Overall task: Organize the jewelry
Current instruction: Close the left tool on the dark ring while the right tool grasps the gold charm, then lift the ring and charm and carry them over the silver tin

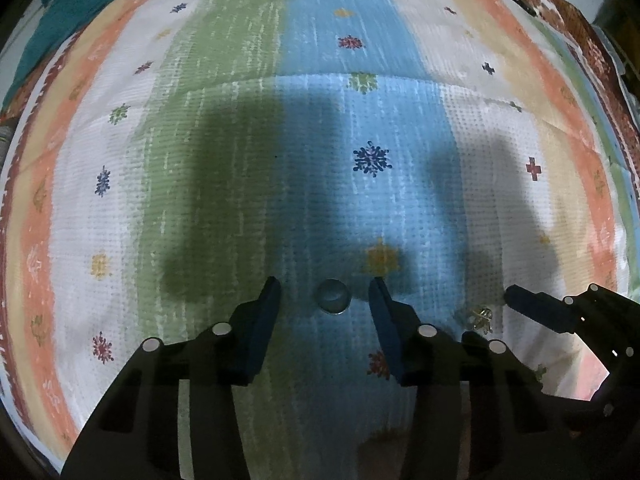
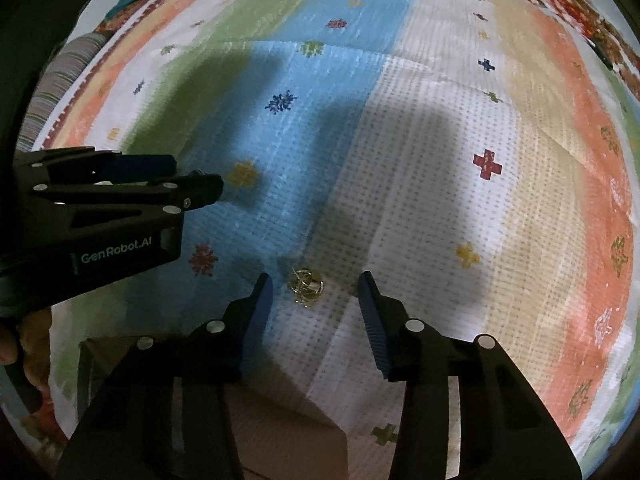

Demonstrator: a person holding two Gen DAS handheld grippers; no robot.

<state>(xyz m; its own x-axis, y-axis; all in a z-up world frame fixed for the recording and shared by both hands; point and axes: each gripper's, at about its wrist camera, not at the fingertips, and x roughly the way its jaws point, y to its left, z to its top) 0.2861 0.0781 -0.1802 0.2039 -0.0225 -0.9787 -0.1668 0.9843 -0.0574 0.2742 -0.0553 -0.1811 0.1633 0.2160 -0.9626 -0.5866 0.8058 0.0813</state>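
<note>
While both grippers point steeply down, a large striped sheet fills almost all of both views. It is a woven cloth with a fine grid texture, in bands of green, blue, white, beige and orange, with small printed stars and crosses. It lies flat with some soft fold lines, and I judge it serves as the work surface, because small jewelry is easy to see on it.

Next in size are the tools. The left gripper is black plastic with blue ribbed pads, and its jaws are apart, with nothing pressed between them. The right gripper is of the same kind and also has its jaws apart and grips nothing. In the left view it shows to the right side, so the two tools work close beside each other.

A brown box, probably cardboard, is partly hidden under the right gripper, near its base. Maybe the jewelry must go there, but I cannot be sure.

Smallest are the task's things. A round, flat disc, pale and smooth like a coin, lies between the left fingertips, not touched. A gold tangle, thin and shiny like wire or chain, lies between the right fingertips, nearer the left one.
</note>
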